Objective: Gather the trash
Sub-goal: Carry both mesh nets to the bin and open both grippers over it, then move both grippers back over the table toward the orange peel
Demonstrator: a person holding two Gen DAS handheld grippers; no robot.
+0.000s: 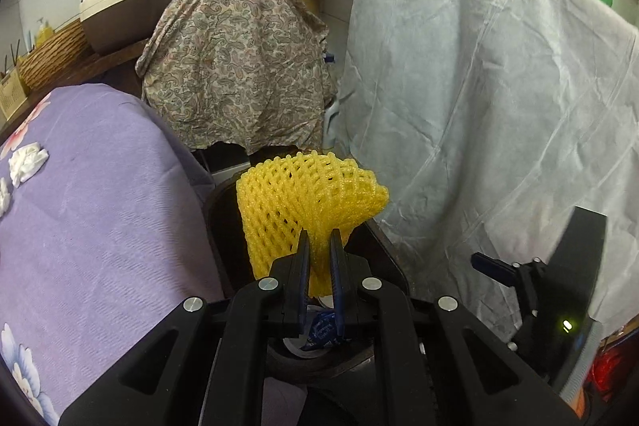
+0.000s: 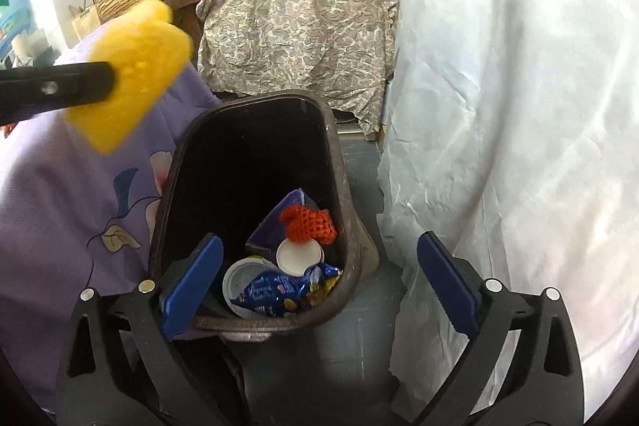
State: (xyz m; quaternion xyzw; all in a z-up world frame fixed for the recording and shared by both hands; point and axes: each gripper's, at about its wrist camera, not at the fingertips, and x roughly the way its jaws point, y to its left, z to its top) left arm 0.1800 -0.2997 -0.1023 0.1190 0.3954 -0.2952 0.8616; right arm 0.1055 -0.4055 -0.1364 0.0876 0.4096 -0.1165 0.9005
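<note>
Currently: your left gripper (image 1: 319,238) clenched on one yellow foam net (image 1: 307,202); your right gripper (image 2: 319,282) spread wide above one brown plastic bin (image 2: 339,162).

Indoor light, uneven exposure, heavy fisheye in both views.
Left wrist view evenly lit and sharp; yellow foam net (image 1: 311,202) crisp, black vignette at the corners, straight lines bowed near the rim. Right wrist view brighter: white cover sheet (image 2: 519,106) blown out with glare, detail lost. Same net (image 2: 131,74) there is soft and smeared, as is the left tool (image 2: 60,86) holding it. Trash bin (image 2: 331,154) interior deep in shadow at the back, contents near the front rim readable.
</note>
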